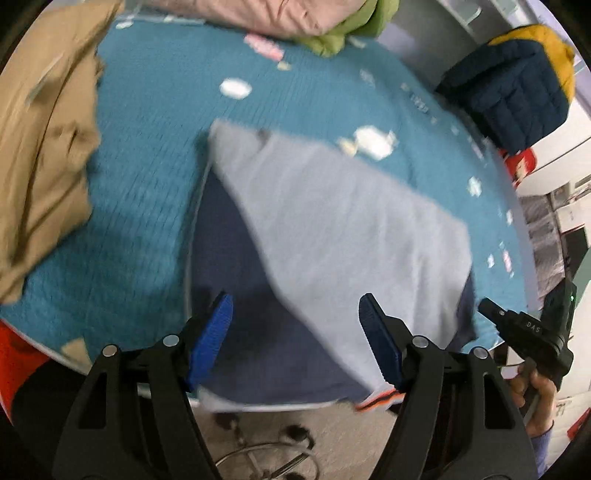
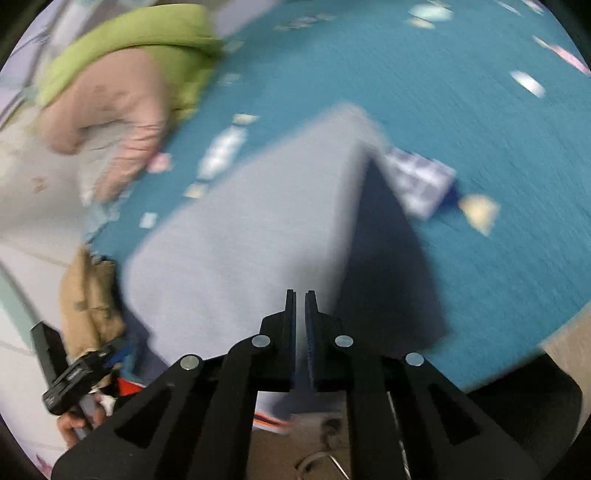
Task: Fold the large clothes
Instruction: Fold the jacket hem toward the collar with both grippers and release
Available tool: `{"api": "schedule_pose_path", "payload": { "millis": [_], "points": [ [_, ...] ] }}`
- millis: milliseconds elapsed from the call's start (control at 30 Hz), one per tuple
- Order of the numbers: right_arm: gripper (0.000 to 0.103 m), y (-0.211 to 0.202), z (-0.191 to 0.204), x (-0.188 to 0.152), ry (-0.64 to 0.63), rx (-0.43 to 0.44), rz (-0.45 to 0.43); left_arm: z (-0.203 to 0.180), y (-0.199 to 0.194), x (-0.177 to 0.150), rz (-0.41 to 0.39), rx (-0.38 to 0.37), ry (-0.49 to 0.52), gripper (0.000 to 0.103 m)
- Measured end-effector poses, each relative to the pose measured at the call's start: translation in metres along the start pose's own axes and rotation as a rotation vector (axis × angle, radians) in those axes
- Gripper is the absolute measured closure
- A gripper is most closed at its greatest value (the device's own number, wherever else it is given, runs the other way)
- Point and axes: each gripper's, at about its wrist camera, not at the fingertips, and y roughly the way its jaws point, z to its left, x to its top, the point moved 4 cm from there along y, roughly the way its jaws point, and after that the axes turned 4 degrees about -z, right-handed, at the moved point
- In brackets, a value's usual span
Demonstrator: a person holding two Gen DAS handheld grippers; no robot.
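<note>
A light grey-blue garment (image 1: 332, 229) lies partly folded on the teal cloth-covered table (image 1: 147, 166), with a darker blue part (image 1: 240, 295) under the raised fold. My left gripper (image 1: 295, 325) is open just above the garment's near edge, holding nothing. In the right wrist view the same garment (image 2: 240, 240) rises in a lifted fold toward the camera. My right gripper (image 2: 300, 299) has its jaws nearly together and the garment's edge appears pinched between them. Both views are motion-blurred.
A tan garment (image 1: 44, 147) lies at the table's left. Pink (image 1: 266, 14) and green (image 1: 332, 37) clothes are piled at the far edge. A navy and yellow puffer jacket (image 1: 517, 85) sits at the right. A chair base (image 1: 266, 458) stands below the table edge.
</note>
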Motion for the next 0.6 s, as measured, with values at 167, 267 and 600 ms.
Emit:
{"api": "schedule_pose_path", "payload": {
  "millis": [167, 267, 600],
  "points": [
    [0.099, 0.053, 0.064, 0.023, -0.081, 0.074, 0.025, 0.008, 0.016, 0.025, -0.018, 0.094, -0.011, 0.031],
    [0.099, 0.092, 0.084, 0.031, -0.073, 0.074, 0.055, 0.028, 0.023, 0.023, -0.003, 0.111, -0.071, 0.03],
    [0.103, 0.16, 0.071, 0.025, -0.052, -0.057, 0.124, 0.07, 0.041, 0.004, 0.054, 0.143, -0.137, 0.028]
  ]
}}
